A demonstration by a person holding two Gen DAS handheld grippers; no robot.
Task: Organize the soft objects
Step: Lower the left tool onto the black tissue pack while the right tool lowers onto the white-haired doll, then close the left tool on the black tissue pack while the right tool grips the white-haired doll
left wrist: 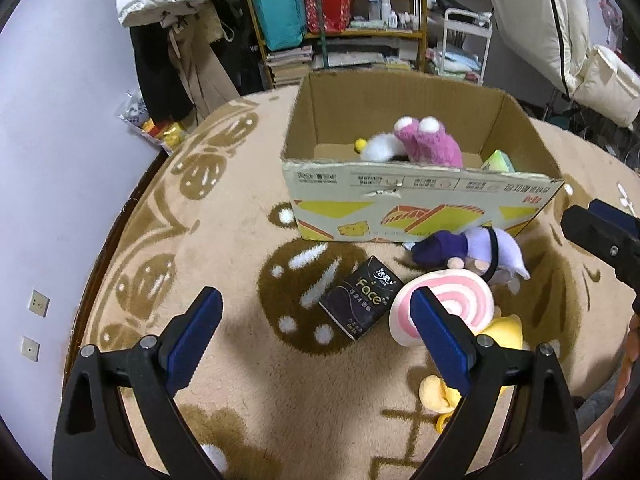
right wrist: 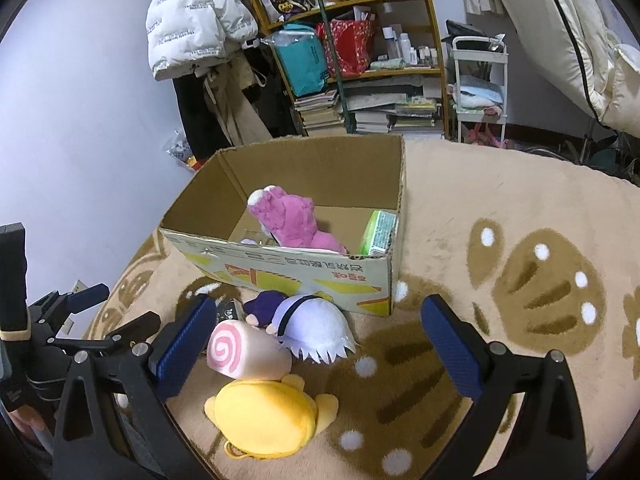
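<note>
An open cardboard box (left wrist: 416,208) (right wrist: 280,272) stands on the beige rug. Inside lie a pink plush (left wrist: 428,144) (right wrist: 292,220), a white plush (left wrist: 380,148) and a green tissue pack (left wrist: 498,160) (right wrist: 378,232). In front of the box lie a purple-and-white doll (left wrist: 472,252) (right wrist: 316,324), a pink swirl roll plush (left wrist: 452,300) (right wrist: 244,350), a yellow plush (left wrist: 496,336) (right wrist: 264,416) and a black tissue pack (left wrist: 360,302) (right wrist: 230,310). My left gripper (left wrist: 316,312) is open and empty above the black pack. My right gripper (right wrist: 320,320) is open and empty above the doll and roll.
A cluttered shelf (left wrist: 340,20) (right wrist: 360,60) and hanging coats (left wrist: 172,40) (right wrist: 200,32) stand behind the rug. A white cart (right wrist: 480,80) stands at the back right. The rug (right wrist: 520,240) extends to the right of the box.
</note>
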